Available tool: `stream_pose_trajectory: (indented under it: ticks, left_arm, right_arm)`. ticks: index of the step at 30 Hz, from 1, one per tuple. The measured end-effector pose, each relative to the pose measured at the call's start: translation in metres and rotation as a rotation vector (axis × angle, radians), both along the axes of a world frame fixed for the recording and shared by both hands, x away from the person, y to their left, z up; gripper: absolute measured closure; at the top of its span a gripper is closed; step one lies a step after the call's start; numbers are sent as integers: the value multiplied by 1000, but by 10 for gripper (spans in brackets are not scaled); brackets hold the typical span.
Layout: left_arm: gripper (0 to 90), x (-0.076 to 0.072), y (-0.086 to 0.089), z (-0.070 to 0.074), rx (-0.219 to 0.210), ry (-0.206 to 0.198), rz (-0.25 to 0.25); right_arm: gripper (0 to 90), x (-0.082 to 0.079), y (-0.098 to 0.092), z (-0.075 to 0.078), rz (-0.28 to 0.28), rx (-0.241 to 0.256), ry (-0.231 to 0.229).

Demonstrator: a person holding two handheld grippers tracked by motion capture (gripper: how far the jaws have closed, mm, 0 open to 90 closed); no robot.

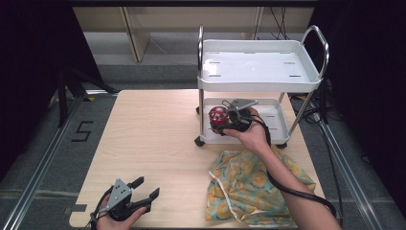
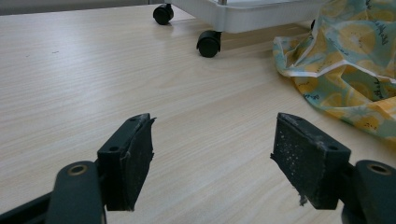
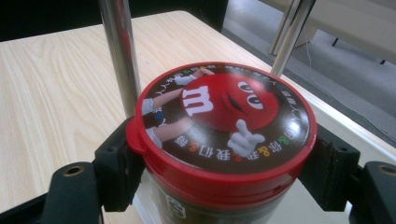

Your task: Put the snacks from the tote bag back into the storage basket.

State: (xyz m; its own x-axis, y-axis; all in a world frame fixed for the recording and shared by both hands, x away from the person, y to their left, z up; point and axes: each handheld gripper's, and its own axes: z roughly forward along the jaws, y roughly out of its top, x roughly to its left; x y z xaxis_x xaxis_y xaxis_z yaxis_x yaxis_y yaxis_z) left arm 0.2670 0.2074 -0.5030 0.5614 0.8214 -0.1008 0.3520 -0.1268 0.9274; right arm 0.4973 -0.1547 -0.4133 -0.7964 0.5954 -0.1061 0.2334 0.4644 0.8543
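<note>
My right gripper (image 1: pixel 229 120) clamped on candy jar (image 3: pixel 223 140), at cart's (image 1: pixel 258 79) lower shelf | my left gripper (image 2: pixel 212 161) jaws apart, empty, over table (image 1: pixel 153 139) | 1 jar gripped, release pending

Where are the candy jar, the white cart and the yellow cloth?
candy jar (image 3: pixel 224 116): right gripper view, middle of its red lid.
white cart (image 1: pixel 258 64): high view, floor of its top tray.
yellow cloth (image 1: pixel 249 187): high view, middle of the crumpled fabric.
</note>
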Motion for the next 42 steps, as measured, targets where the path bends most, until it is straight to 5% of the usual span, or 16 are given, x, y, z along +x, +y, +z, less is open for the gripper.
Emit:
stream_pose_trajectory:
  ticks: [29,30,32,42]
  left_arm:
    - [281,0,0,0,0,-2,-5]
    - [280,0,0,0,-5,3,1]
    - [281,0,1,0,0,0,-5]
    - [281,-1,-1,0,-13,8,10]
  right_arm:
    - [265,8,9,-9,-15,-3,24]
    - [265,7,9,-8,3,18,56]
    - [265,9,9,-10,-13,-1,22]
    - [265,11,8,-17,-22,-3,39]
